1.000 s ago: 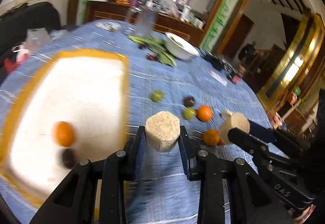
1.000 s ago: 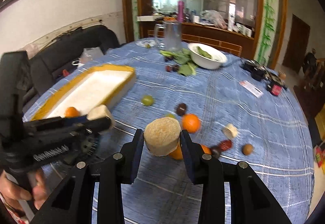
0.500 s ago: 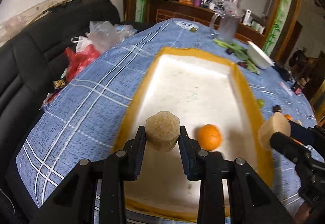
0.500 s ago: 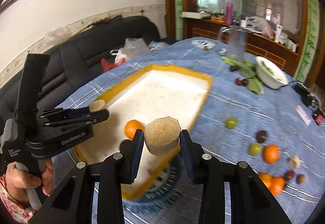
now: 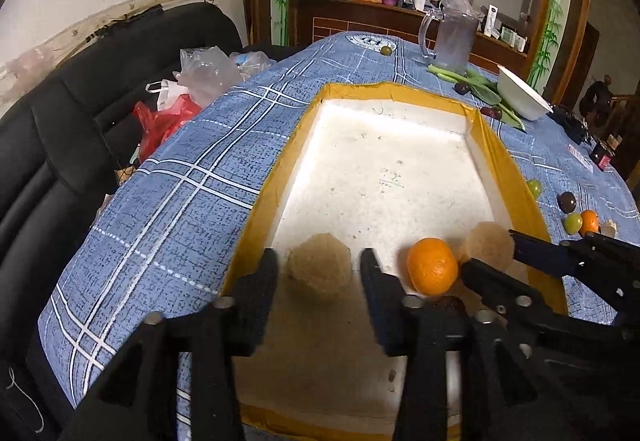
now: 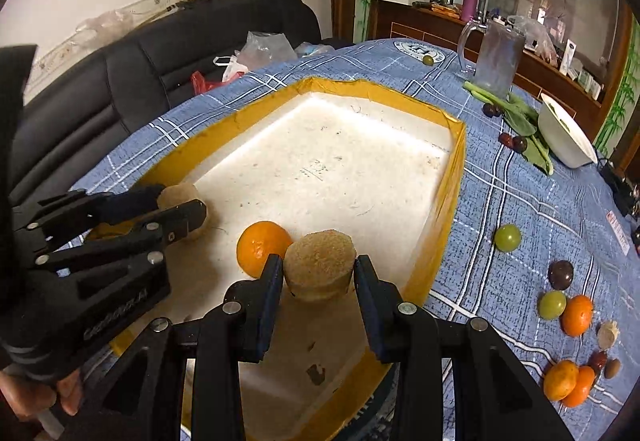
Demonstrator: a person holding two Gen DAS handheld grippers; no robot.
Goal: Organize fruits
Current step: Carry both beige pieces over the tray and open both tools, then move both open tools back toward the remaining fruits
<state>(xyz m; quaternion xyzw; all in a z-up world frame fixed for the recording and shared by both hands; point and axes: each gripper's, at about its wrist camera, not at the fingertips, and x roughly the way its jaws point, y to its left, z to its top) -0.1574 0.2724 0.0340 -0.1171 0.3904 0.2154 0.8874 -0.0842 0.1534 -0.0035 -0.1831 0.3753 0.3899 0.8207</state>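
You are early in the sort. The yellow-rimmed tray [image 5: 516, 169] holds 1 orange [image 5: 432, 271] at its near end, and in the left wrist view a dark fruit [image 5: 450, 304] shows just beside it, at the orange's 5 o'clock.

Your left gripper [image 5: 320, 269] hangs over the tray's near left corner. Its fingers have just been opening, and they now stand clear of the tan round piece [image 5: 320, 273] between them, a gap on each side, so I judge that piece to be let go. Your right gripper [image 6: 318, 273] is over the near end too, its fingers narrow and pressed on a second tan piece [image 6: 320, 267], touching the orange's right side; that 1 is not yet set down.

Most of the work is left. On the counter [image 6: 520, 181], from 3 to 4 o'clock in the right wrist view, lies the loose fruit [image 6: 576, 315]: 2 green, 3 orange, several small dark or brown, and another tan bit. More dark fruit [image 6: 512, 141] sits by the greens [image 6: 520, 121] at 2 o'clock.

Only the left view shows the dark fruit in the tray and the gaps at the left fingers. Only the right view shows the whole scatter and your hand [image 6: 40, 397] at 8 o'clock.
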